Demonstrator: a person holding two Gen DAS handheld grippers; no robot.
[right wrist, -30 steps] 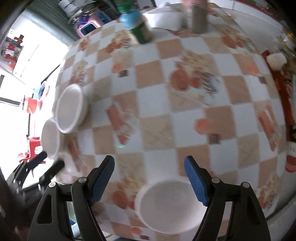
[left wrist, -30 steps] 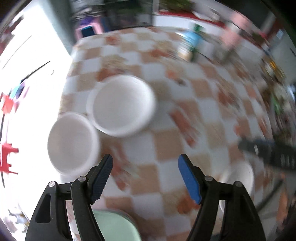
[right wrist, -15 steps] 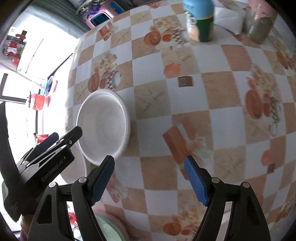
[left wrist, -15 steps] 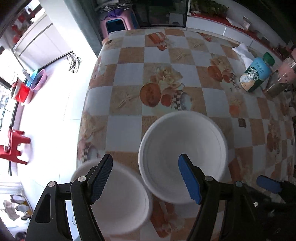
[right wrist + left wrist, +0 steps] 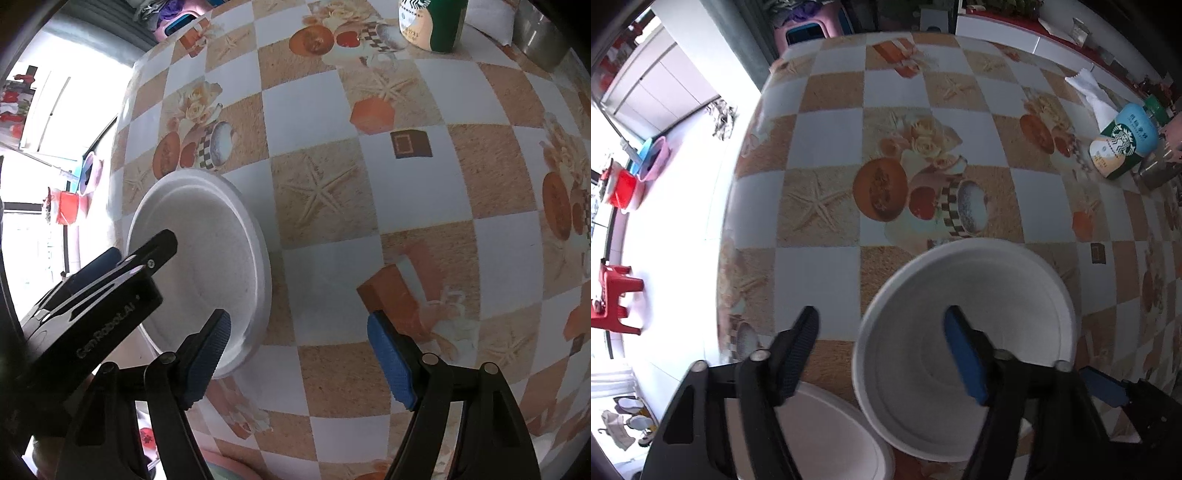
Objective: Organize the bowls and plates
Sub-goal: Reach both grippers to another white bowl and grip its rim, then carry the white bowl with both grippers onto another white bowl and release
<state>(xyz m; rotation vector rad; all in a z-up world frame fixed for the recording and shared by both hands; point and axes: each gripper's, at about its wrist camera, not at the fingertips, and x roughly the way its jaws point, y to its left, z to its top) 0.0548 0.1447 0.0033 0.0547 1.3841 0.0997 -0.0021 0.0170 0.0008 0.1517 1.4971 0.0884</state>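
Domestic eating area, likely a home dining room opening to a bright tiled floor. Evidence: table under a glossy checkered oilcloth [image 5: 827, 206] printed with starfish, fruit and cups; two white foam bowls [image 5: 964, 332] on it; a green-capped Starbucks drink bottle [image 5: 1123, 147] beside a metal tin [image 5: 1160, 173] and white tissue [image 5: 1089, 92]. Around it: small red plastic stool [image 5: 613, 299], pink plastic stool [image 5: 812, 29], pink and red wash basins [image 5: 653, 158], white cabinet doors [image 5: 661, 85].

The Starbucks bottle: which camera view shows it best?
The left wrist view: the Starbucks bottle shows almost whole at the right edge, its logo and green cap visible. The right wrist view cuts it off at the top edge, showing only its lower part.
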